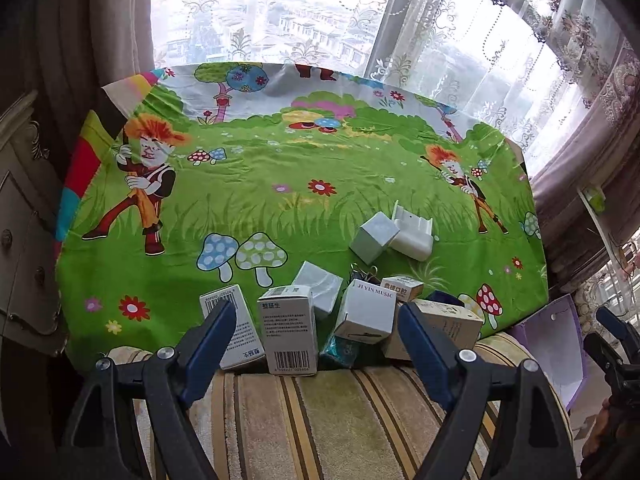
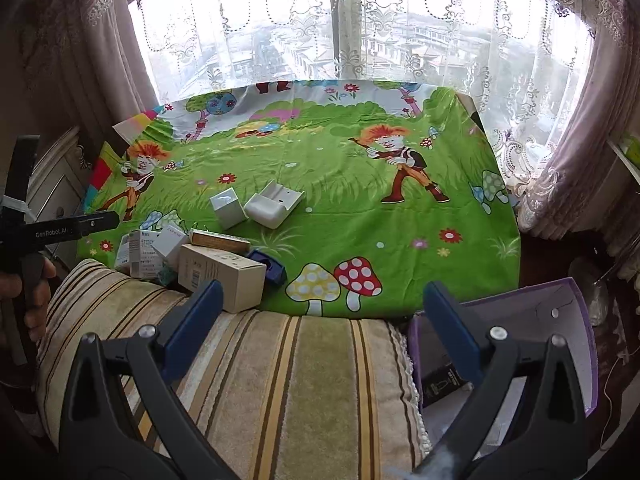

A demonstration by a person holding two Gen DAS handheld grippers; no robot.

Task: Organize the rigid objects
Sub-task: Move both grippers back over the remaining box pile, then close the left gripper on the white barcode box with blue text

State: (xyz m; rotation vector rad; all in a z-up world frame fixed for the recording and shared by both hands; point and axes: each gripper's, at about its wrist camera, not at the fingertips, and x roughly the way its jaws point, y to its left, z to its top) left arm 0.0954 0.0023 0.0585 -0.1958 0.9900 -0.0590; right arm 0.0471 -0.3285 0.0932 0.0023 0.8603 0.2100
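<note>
Several small cardboard boxes crowd the near edge of the table. Among them are a white barcode box (image 1: 292, 328), a "JI YIN MUSIC" box (image 1: 368, 312) and a beige box (image 1: 448, 320) (image 2: 222, 276). A white cube box (image 1: 374, 240) (image 2: 228, 206) leans on a white plastic holder (image 1: 412, 236) (image 2: 276, 204) farther back. My left gripper (image 1: 316, 316) hangs open over the striped cushion, its fingertips framing the cluster without touching it. My right gripper (image 2: 323, 292) is open and holds nothing, above the cushion to the right of the boxes.
A green cartoon cloth (image 2: 360, 216) covers the table, with a window and lace curtains behind it. A purple open box (image 2: 560, 312) at the right holds a black carton (image 2: 440, 384). A striped cushion (image 2: 280, 380) lies in front. A hand (image 2: 36, 280) grips the left gripper's black body (image 2: 52, 234).
</note>
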